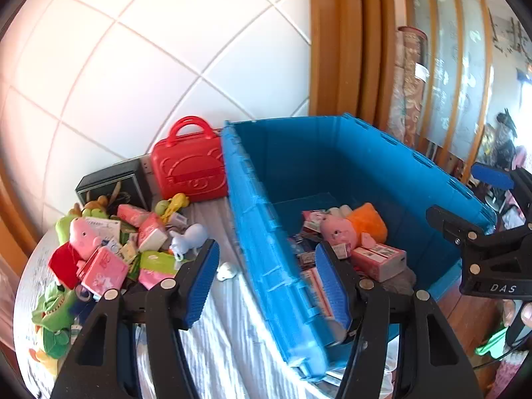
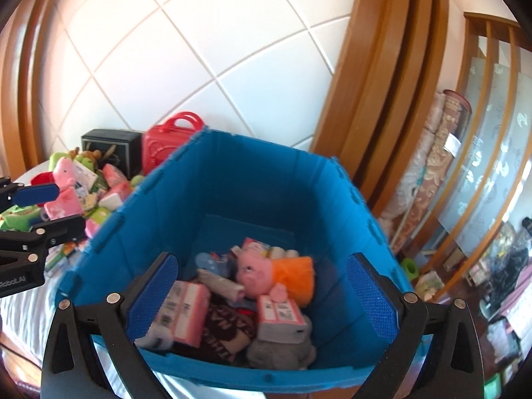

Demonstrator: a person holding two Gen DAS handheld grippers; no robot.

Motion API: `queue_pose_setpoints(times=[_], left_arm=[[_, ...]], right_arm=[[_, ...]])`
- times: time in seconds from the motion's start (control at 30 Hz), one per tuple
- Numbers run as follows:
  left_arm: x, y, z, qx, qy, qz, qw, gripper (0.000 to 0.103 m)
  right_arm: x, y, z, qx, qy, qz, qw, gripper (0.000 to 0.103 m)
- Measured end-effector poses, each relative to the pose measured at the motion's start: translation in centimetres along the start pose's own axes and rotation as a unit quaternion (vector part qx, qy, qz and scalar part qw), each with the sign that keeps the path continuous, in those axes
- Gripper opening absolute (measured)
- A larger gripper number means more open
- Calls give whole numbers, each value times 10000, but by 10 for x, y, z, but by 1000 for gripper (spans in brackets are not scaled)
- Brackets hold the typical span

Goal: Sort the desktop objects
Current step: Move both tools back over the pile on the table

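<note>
Two claws are up over the scene, and the blue crate [image 2: 232, 179] is your landmark. Your left claw [image 1: 266, 286] hangs over the crate's left wall with its pads apart and nothing between them; one pad sits outside the crate above the white-covered worktop [image 1: 229, 342], the other inside it. Your right claw [image 2: 262, 302] hovers above the crate's near rim, fingers spread wide, empty, with nothing pressed between the blue pads.

Inside the crate lie a pink pig plush with an orange body [image 2: 272, 274], pink cartons [image 2: 186, 312], a grey plush [image 2: 282, 349] in the near right corner and a dark red printed item [image 2: 229, 332] beside it.

Left of the crate, the unsorted heap [image 1: 109, 249] waits on the worktop: a pig plush in red [image 1: 79, 242], a green crocodile plush [image 1: 53, 312], pink tissue packs and a pale blue toy [image 1: 189, 237]. Just behind the heap, touching the crate's far left corner, stands a red toy suitcase [image 1: 189, 166], with a black box [image 1: 113, 183] further left of it.
</note>
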State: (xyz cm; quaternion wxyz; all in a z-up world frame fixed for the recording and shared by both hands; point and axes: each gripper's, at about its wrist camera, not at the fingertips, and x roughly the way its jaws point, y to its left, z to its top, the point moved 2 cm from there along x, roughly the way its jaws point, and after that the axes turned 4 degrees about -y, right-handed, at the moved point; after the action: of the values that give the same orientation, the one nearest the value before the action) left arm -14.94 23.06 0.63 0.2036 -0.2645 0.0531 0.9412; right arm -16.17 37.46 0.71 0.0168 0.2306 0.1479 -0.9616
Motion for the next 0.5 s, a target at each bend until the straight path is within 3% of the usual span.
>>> queue_pose_setpoints(times=[0.23,0.5], left_arm=[[-11,80,-24,-405,53,582,9975,59],[-8,208,-69,-1187,510,1302,9830,59]], right_arm=[[8,67,17,-51,-52,523,9986,103],[23,182,43,-424,-125,1453,9884,103]])
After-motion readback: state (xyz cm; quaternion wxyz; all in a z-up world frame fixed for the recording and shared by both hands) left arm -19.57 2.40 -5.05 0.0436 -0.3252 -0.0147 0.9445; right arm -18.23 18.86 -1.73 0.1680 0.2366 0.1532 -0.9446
